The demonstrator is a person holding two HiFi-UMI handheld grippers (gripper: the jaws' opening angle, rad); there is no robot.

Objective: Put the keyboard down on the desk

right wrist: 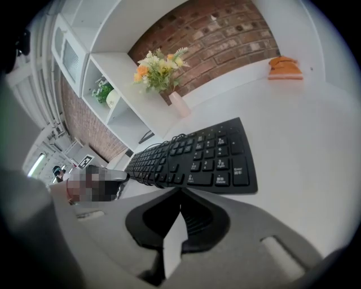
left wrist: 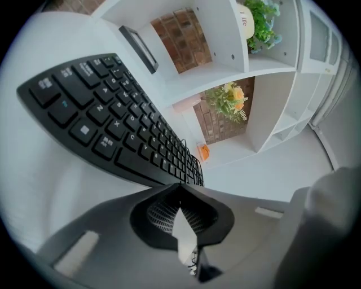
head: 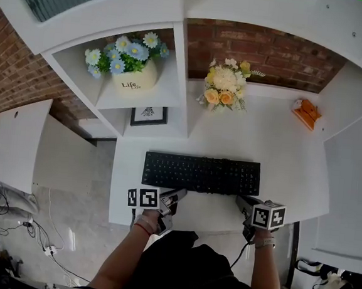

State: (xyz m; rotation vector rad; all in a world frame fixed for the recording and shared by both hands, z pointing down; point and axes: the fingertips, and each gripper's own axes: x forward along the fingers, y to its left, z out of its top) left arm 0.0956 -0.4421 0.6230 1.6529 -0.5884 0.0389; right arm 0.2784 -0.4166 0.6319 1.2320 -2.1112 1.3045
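Observation:
A black keyboard (head: 201, 173) lies flat on the white desk (head: 275, 149), its long side parallel to the desk's front edge. My left gripper (head: 180, 195) sits at the keyboard's front left edge, jaws shut with nothing between them. My right gripper (head: 241, 202) sits at the front right corner, also shut and empty. In the left gripper view the keyboard (left wrist: 107, 124) stretches away just beyond the closed tips of the left gripper (left wrist: 180, 185). In the right gripper view the keyboard (right wrist: 208, 152) lies just ahead of the right gripper (right wrist: 180, 189), with its cable (right wrist: 148, 162) looped over the keys.
A vase of yellow and white flowers (head: 224, 88) stands at the back of the desk, an orange object (head: 306, 112) at the back right. A white shelf unit on the left holds a pot of blue flowers (head: 130, 67) and a small picture frame (head: 149, 115).

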